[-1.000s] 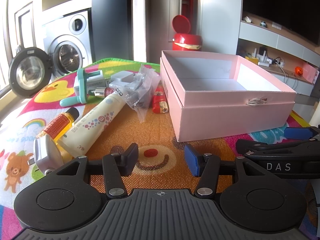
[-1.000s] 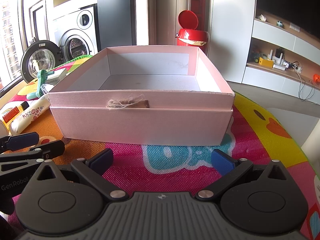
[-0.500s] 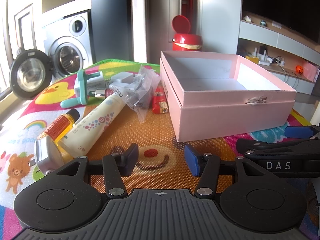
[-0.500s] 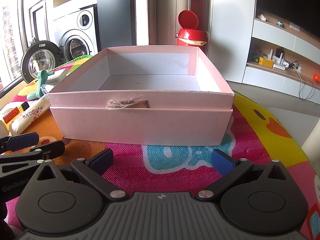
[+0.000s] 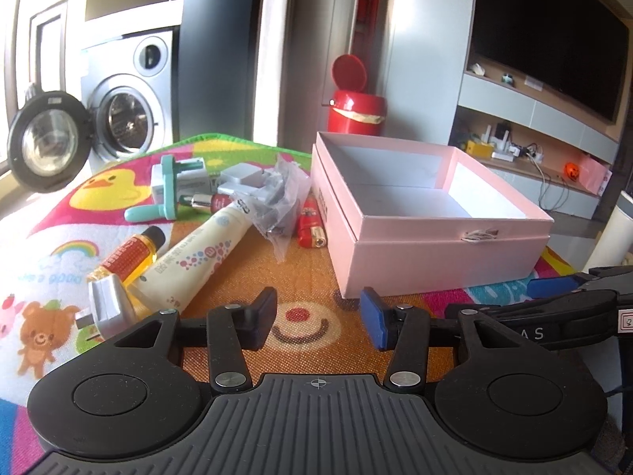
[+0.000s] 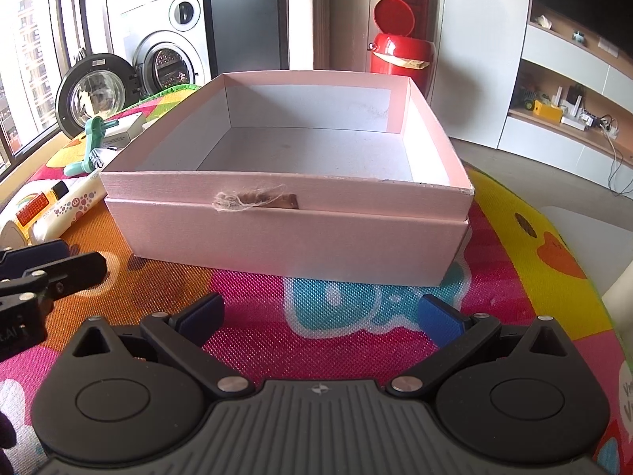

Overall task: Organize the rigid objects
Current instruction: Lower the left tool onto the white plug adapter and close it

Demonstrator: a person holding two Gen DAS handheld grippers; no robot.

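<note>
While both grippers hang low over the play mat (image 5: 47,245) with nothing between their fingers, the clutter to be sorted lies entirely on one side of the pink box (image 5: 431,237), and that settles which hand should go first. The left gripper (image 5: 318,318) has its jaws apart and empty, pointing at the smiley print on the mat. The right gripper (image 6: 320,314) is spread wider, also empty, and faces the front wall of the box squarely.

Nothing appears to be inside the box. The loose things sit in a heap ahead and to the left of the left gripper: a cream tube (image 5: 198,257), a small yellow bottle (image 5: 128,255) just beside it, a grey plug (image 5: 107,306) nearest the left fingers, a crinkled clear bag (image 5: 283,202), red batteries (image 5: 310,225) close against the box's side wall, and a teal-handled tool (image 5: 158,198) farther back.

The tube's long axis runs diagonally, its crimped end toward the left gripper and its cap away toward the bag. From the right gripper, the box stands between it and most of the heap, so only the tube and bottle peek out at the far left. The left hand is judged clearly nearer; a grasp across the tube's width would call for turning the fingers to cross that diagonal, then carrying rightward over the box's rim.
</note>
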